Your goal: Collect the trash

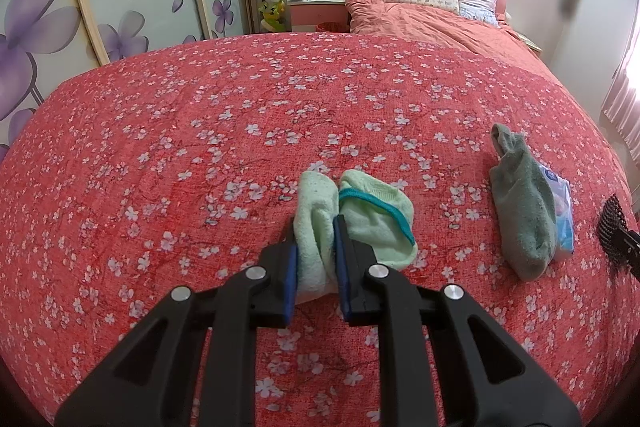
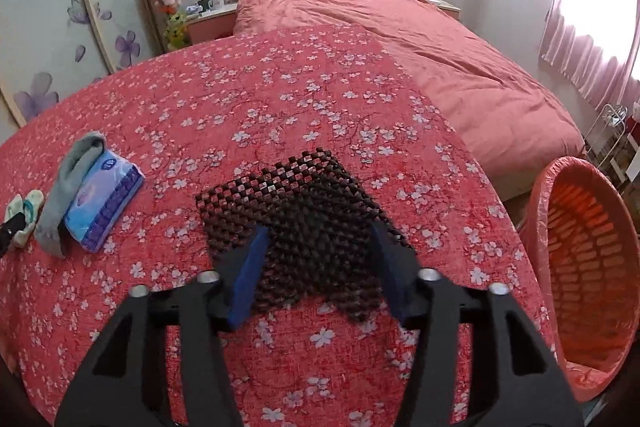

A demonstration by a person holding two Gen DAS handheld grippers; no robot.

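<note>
A pale green sock (image 1: 352, 223) with a teal cuff is seen crumpled on the floral red bedspread (image 1: 200, 147), one fold pinched between blue-padded fingers (image 1: 343, 259). A grey-green sock (image 1: 520, 211) is laid lengthwise to its right, resting partly over a blue tissue pack (image 2: 106, 203) that lies flat on the bedspread. A dark brown openwork mat (image 2: 304, 223) is spread flat near the bed's right edge, with one corner pointing toward the camera. An orange-lined bin (image 2: 588, 267) with slotted walls is seen beside the bed, tilted in the view, its mouth open.
</note>
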